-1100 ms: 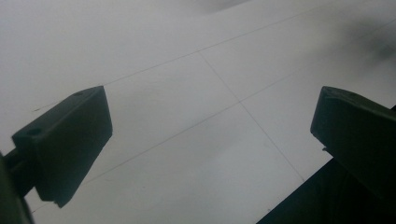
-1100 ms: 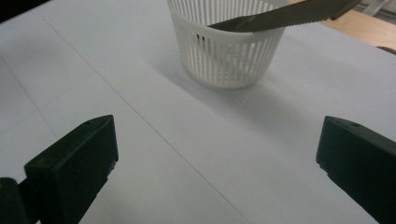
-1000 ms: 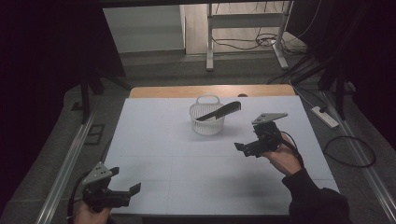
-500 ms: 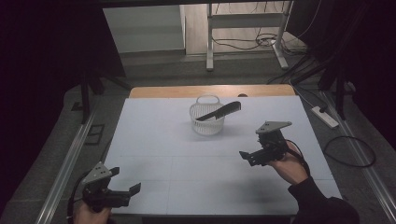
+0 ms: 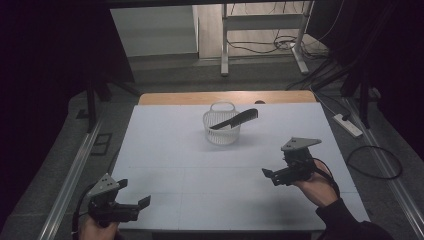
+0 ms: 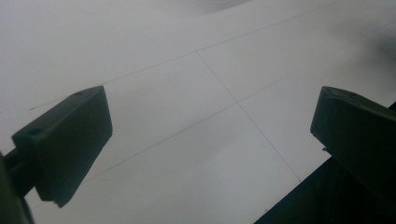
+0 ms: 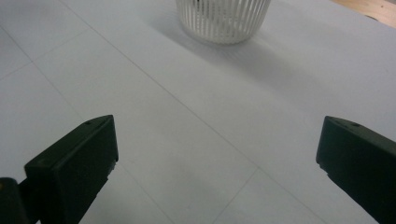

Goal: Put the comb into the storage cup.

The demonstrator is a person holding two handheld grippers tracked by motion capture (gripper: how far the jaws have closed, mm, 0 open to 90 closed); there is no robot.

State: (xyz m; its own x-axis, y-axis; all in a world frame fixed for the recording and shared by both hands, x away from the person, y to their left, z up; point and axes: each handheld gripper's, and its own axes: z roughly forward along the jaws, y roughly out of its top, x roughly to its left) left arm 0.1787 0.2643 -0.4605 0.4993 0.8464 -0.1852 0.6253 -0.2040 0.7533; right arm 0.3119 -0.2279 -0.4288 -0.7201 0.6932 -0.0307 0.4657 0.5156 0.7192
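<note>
Two grippers, both empty, and we're holding each with its jaws standing wide apart over bare table (image 5: 165, 145). We're keeping the right gripper (image 5: 270, 176) low over the sheet, with the white slatted basket (image 5: 222, 131) sitting well ahead of its fingertips (image 7: 74, 172) and a little off to one side. The black comb (image 5: 235, 119) is lying across the basket rim, one end poking out past the edge, apart from both grippers.

We're parking the left gripper (image 5: 140, 205) near the table's front edge, nothing between its fingers (image 6: 65, 140), basket far beyond them.

Risks we're seeing:
- Comb is resting tilted on the rim, likely unstable. If we're nudging the basket wall with a finger, it could slide off or tip inside.
- Basket looks light, so a side bump from an open jaw may be shoving it across the sheet rather than letting us grip.
- Comb is thin and dark in dim light, so we're probably misjudging depth on approach and closing on air or on the rim.
</note>
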